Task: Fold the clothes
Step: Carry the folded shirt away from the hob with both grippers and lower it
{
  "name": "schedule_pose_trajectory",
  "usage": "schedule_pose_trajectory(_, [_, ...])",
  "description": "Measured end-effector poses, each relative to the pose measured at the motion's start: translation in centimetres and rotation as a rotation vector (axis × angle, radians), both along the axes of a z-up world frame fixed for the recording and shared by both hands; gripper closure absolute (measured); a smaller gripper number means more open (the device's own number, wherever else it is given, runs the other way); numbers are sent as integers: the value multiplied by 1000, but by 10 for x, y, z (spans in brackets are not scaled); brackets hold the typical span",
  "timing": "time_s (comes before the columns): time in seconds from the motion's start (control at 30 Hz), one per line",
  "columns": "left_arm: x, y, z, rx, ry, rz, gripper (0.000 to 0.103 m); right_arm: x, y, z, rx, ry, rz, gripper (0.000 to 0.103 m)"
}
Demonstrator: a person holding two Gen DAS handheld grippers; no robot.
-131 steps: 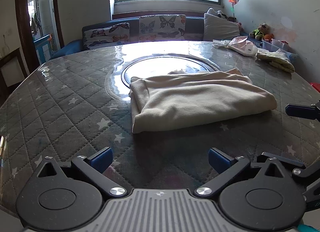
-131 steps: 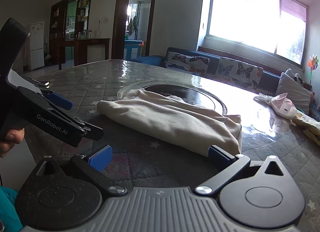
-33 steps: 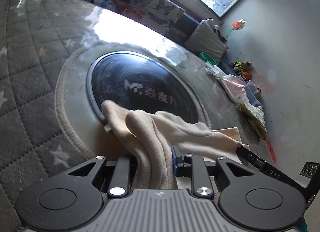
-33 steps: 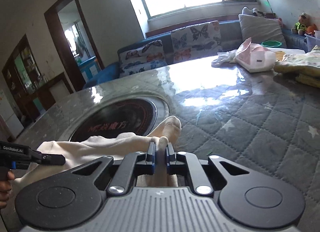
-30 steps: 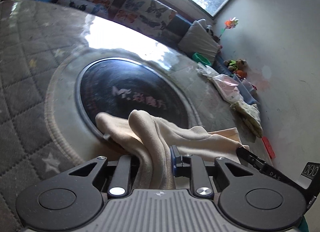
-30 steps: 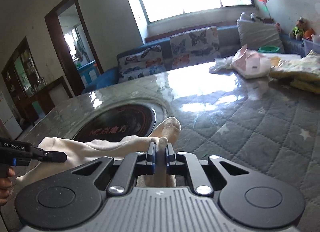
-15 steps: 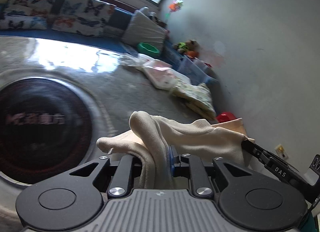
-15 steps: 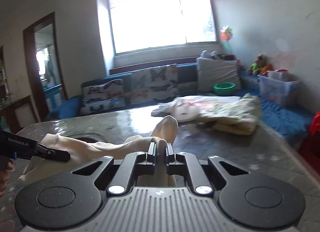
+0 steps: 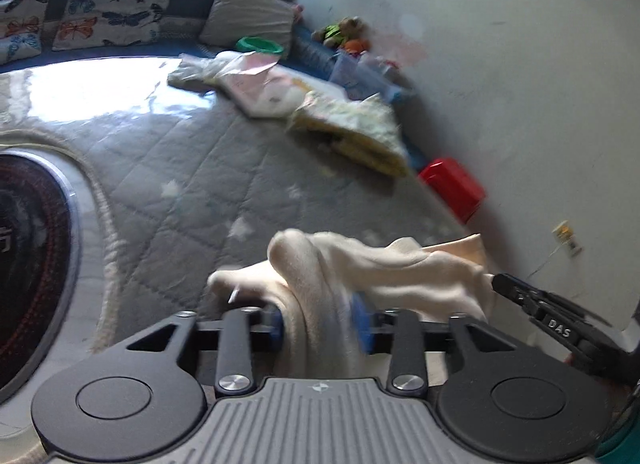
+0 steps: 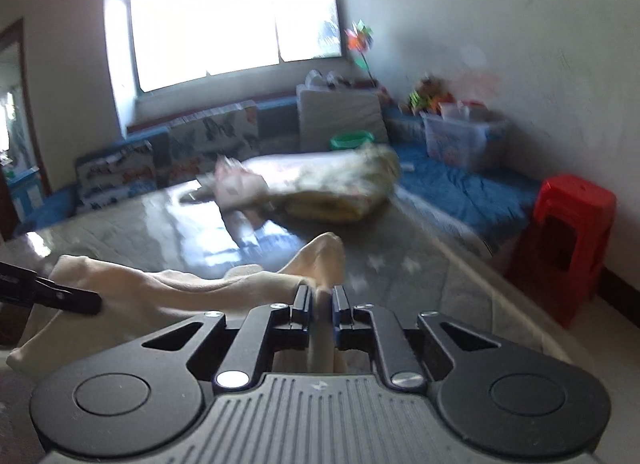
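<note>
A cream cloth point(image 9: 400, 268) is bunched up above the right part of the quilted grey table point(image 9: 200, 167). My left gripper point(image 9: 319, 322) has a thick fold of it between its blue pads. Its jaws are opening, and the fold now sits loosely in the widened gap. My right gripper point(image 10: 321, 304) holds the other end of the cloth point(image 10: 180, 292). Its jaws are starting to open, but the pads still pinch a thin fold. Each gripper's black tip shows at the edge of the other's view, against the cloth.
A folded yellow garment point(image 9: 352, 131) and a pink-white bundle point(image 9: 260, 87) lie at the table's far right. The dark round glass plate point(image 9: 32, 244) is at the left. Beyond the table edge stand a red stool point(image 10: 572, 240), a blue sofa point(image 10: 460, 187) and a plastic box point(image 10: 460, 135).
Both grippers have swung right with the cloth, from over the round plate towards the table's right side. The left jaws have spread apart; the right pads have parted slightly.
</note>
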State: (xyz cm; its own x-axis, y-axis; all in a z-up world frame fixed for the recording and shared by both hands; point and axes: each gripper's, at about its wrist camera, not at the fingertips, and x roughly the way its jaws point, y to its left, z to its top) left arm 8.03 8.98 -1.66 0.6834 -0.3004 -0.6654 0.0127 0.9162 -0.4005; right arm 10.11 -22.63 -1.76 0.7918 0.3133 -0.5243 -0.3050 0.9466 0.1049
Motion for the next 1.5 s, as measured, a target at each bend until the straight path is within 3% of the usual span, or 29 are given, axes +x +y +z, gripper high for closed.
schedule_pose_trajectory(0.03, [0, 1, -3, 28, 10, 9, 50, 1, 0, -5, -12, 8, 3, 90])
schedule_pose_trajectory(0.1, [-1, 4, -3, 84, 1, 33, 47, 0, 2, -13, -35, 12, 5, 77])
schedule_pose_trajectory(0.23, [-1, 5, 5, 154, -47, 61, 46, 0, 12, -11, -40, -13, 33, 68])
schedule_pose_trajectory(0.37, [-1, -15, 10, 152, -89, -21, 46, 9, 31, -8, -24, -4, 111, 54])
schedule_pose_trajectory(0.63, [7, -40, 0, 144, -97, -145, 48, 49, 86, -31, -127, 62, 206, 49])
schedule_pose_trajectory(0.73, [14, -40, -3, 138, -101, -158, 48, 57, 86, -34, -125, 64, 191, 34])
schedule_pose_trajectory(0.9, [34, -36, -12, 117, -66, -136, 49, 54, 75, -32, -84, 70, 171, 31])
schedule_pose_trajectory(1.0, [46, -33, -21, 101, -32, -114, 52, 41, 73, -31, -115, 48, 186, 28])
schedule_pose_trajectory(1.23, [44, -31, -19, 102, -38, -95, 50, 9, 80, -31, -232, -31, 241, 24])
schedule_pose_trajectory(1.5, [17, -40, -9, 132, -61, -100, 42, -19, 64, -22, -139, -7, 213, 13])
